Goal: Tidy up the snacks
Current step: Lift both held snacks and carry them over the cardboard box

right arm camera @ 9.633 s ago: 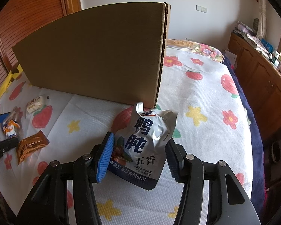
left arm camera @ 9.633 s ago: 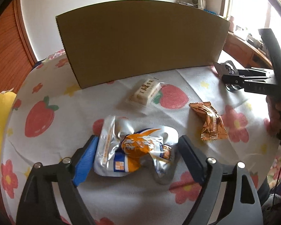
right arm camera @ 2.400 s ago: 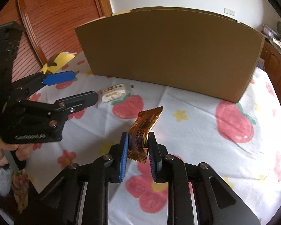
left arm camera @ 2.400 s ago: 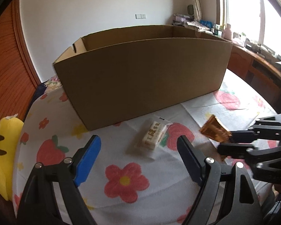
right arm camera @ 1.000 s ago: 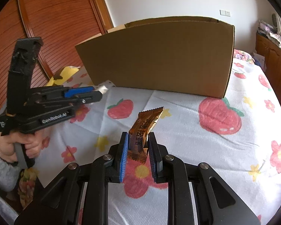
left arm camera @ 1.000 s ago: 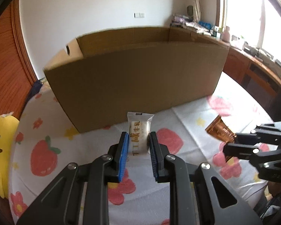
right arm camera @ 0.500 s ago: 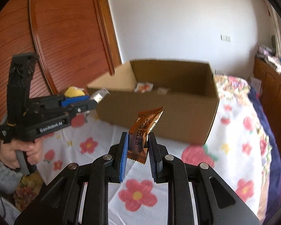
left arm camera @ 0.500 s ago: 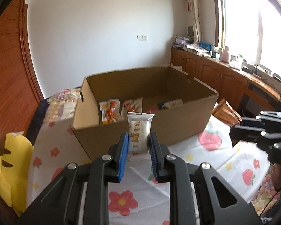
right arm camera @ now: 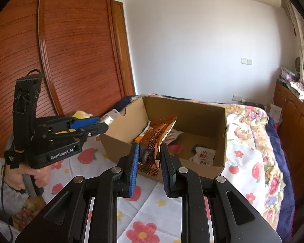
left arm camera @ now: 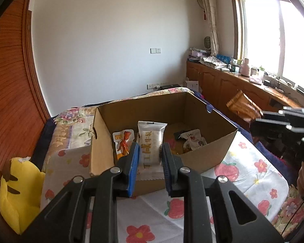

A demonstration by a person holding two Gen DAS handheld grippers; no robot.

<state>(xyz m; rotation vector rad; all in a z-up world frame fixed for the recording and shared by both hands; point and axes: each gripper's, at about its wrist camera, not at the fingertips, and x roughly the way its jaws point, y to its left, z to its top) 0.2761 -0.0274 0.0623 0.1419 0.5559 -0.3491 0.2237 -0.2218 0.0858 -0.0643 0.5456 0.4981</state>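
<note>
My left gripper is shut on a white snack packet, held upright in the air in front of the open cardboard box. My right gripper is shut on an orange-brown foil snack, also raised before the cardboard box. Inside the box lie an orange-printed pouch and a white pouch, seen too in the right wrist view as a white pouch. Each gripper shows in the other's view: the left gripper at left, the right gripper at right with the foil snack.
The box stands on a bed with a strawberry and flower sheet. A yellow plush toy lies at the bed's left edge. Wooden cabinets with clutter run under the window on the right. A wooden sliding door is on the left.
Both grippers have risen with their snacks, so the box's open inside now shows. The box looks smaller and lower in both views.
</note>
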